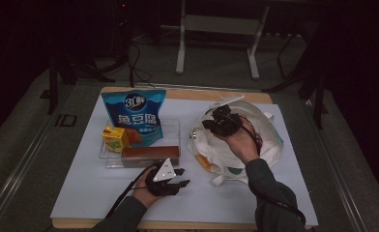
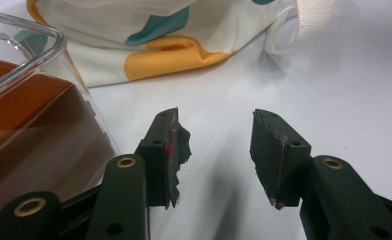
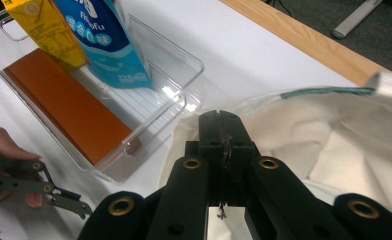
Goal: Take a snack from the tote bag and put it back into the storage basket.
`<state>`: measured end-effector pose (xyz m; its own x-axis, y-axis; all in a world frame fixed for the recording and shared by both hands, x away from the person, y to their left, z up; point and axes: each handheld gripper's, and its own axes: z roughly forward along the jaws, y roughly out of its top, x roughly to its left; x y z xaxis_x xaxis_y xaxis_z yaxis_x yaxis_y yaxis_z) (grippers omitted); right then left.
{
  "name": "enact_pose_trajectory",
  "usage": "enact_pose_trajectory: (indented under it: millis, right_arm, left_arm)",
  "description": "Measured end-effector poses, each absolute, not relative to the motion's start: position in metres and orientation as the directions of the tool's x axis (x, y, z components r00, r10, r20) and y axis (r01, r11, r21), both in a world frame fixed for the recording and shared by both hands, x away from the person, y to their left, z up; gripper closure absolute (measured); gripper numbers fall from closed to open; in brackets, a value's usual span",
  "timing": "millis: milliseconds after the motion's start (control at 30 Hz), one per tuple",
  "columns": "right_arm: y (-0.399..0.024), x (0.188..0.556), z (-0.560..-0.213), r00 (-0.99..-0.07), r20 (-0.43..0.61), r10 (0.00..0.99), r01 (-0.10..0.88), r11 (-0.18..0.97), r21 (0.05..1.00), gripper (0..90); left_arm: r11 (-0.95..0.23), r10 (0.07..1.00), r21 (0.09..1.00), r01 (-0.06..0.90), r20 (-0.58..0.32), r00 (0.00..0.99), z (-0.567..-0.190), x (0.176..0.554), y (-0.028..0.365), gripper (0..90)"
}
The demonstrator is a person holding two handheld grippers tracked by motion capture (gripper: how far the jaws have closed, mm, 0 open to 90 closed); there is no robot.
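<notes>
Right gripper [image 3: 223, 145] pinched shut on the tote bag [image 1: 269, 145] rim; left gripper [image 2: 216, 150] half-open, empty, nearer the tray [image 1: 175, 126].

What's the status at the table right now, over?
Left hand-held gripper open on bare tablecloth beside clear bin. Right hand-held gripper shut at cloth bag rim; whether it pinches fabric is unclear. Nothing in the way.
</notes>
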<state>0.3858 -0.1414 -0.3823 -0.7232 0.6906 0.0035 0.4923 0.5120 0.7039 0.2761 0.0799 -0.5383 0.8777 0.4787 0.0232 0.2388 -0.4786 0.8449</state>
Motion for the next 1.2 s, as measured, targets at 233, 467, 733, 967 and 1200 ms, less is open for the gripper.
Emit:
enact_pose_trajectory:
  millis: [233, 467, 733, 967, 1200]
  right_arm:
    - [-0.163, 0.38, -0.381, -0.711, 0.004, 0.703, 0.497, 0.498, 0.71, 90.0]
    - [-0.192, 0.379, -0.384, -0.677, 0.017, 0.736, 0.523, 0.464, 0.715, 90.0]
    - [-0.22, 0.376, -0.397, -0.639, 0.008, 0.769, 0.554, 0.453, 0.698, 90.0]
    - [-0.242, 0.372, -0.412, -0.604, 0.014, 0.797, 0.592, 0.437, 0.677, 90.0]
    - [-0.257, 0.366, -0.427, -0.582, 0.012, 0.813, 0.619, 0.433, 0.655, 90.0]
  left_arm:
    - [-0.479, 0.477, 0.845, 0.236, 0.025, 0.878, -0.538, 0.276, 0.08, 54.8]
    - [-0.479, 0.478, 0.845, 0.237, 0.025, 0.878, -0.539, 0.276, 0.079, 54.9]
    - [-0.48, 0.478, 0.844, 0.238, 0.024, 0.878, -0.538, 0.276, 0.079, 54.9]
    - [-0.48, 0.477, 0.844, 0.239, 0.023, 0.878, -0.539, 0.276, 0.079, 54.9]
    - [-0.48, 0.478, 0.844, 0.239, 0.023, 0.878, -0.539, 0.276, 0.079, 54.9]
